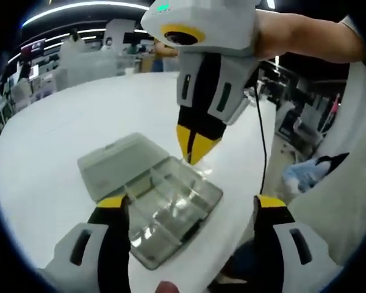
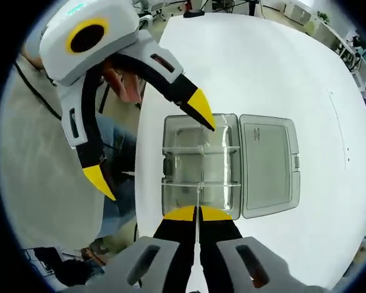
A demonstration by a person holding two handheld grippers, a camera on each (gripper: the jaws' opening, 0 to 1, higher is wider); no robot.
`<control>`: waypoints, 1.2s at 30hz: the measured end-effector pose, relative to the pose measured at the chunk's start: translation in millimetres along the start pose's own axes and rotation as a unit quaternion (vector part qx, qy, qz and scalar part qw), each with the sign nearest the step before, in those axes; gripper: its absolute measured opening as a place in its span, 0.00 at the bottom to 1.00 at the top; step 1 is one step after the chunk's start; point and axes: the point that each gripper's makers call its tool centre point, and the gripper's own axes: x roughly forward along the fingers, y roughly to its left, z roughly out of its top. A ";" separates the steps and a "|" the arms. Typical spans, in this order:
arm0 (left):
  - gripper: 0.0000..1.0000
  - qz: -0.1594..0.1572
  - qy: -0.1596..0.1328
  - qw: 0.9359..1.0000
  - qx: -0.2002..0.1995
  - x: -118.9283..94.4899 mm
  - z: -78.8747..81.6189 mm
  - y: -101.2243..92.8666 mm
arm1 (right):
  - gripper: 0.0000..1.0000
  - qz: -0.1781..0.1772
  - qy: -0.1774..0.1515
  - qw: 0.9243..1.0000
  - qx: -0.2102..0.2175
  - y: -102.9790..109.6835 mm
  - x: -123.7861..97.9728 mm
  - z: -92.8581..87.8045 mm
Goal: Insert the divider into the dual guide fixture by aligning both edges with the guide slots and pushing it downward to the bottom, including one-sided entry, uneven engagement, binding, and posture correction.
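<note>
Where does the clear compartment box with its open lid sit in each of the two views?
Left gripper view: the clear box lies low of centre, lid swung toward upper left; the right claw comes down at its far edge.
Right gripper view: the box is central, lid to its right; the left claw, open, reaches in from upper left.
Shared landmark: the white table.

Both views near, looking down; share compartment box [image 1: 155, 198] [image 2: 201, 165].

Open clear compartment box [image 1: 165, 198] on white desk [image 1: 61, 140]; right hand-held gripper [image 1: 197, 149] closed, tips at box's far edge.
</note>
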 end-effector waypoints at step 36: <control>0.85 -0.001 0.008 1.000 -0.013 2.6 -5.9 0.3 | 0.00 0.003 -0.005 1.000 0.007 -2.5 13.8 -5.0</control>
